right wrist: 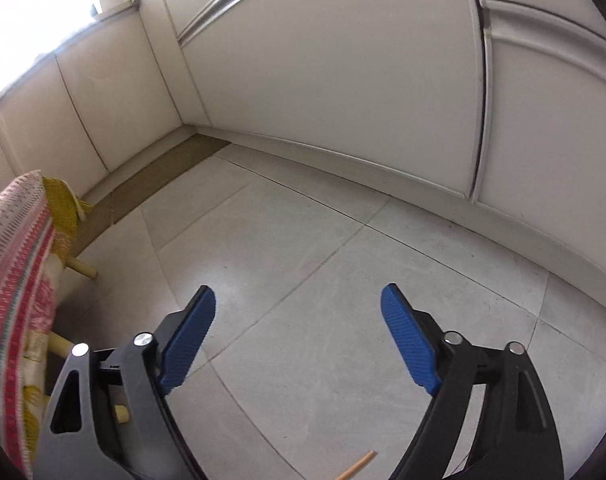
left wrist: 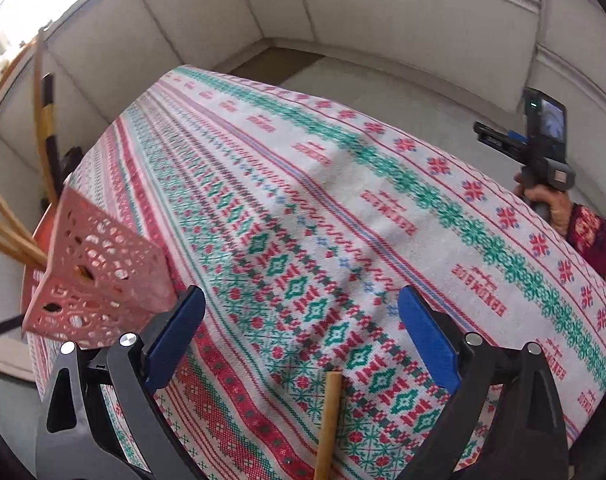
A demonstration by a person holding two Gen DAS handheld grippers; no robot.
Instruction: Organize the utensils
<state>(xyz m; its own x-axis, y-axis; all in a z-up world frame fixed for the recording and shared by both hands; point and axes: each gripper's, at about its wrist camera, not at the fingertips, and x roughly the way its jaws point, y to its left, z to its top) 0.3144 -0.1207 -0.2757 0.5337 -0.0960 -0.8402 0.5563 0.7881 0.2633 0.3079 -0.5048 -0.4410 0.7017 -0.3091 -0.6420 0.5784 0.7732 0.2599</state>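
**Wooden utensils stand in pink holder as both claws are held wide open**

Several wooden utensil handles (left wrist: 7, 236) are seen rising out of a pink perforated holder (left wrist: 99, 276), which sits at the table's edge just beyond and to the left of the left gripper (left wrist: 299, 312); the holder's lower corner lies close against that claw's left finger, though contact cannot be confirmed. A further wooden stick (left wrist: 329, 424) is seen low in the left wrist view, lying on the cloth between the two arms of the claw and behind its blue pads (left wrist: 427, 340), which are not closed on it. The left gripper's jaws are spread about as wide as they go and nothing is gripped. Ahead of the claw, a patterned tablecloth (left wrist: 303, 200) in red, green and white is stretched across the table.

To the far right of the left claw, the right gripper (left wrist: 543, 140) is held above the table's edge by a hand (left wrist: 543, 200) in a dark patterned sleeve. In its own view, the right gripper (right wrist: 299, 308) is pointed at a grey tiled floor (right wrist: 323, 240) with its jaws also wide apart and empty. A wooden stick tip (right wrist: 357, 465) is visible on the floor low between its arms. The cloth-draped table edge (right wrist: 15, 280) is seen to that claw's left, and pale wall panels (right wrist: 323, 60) beyond.
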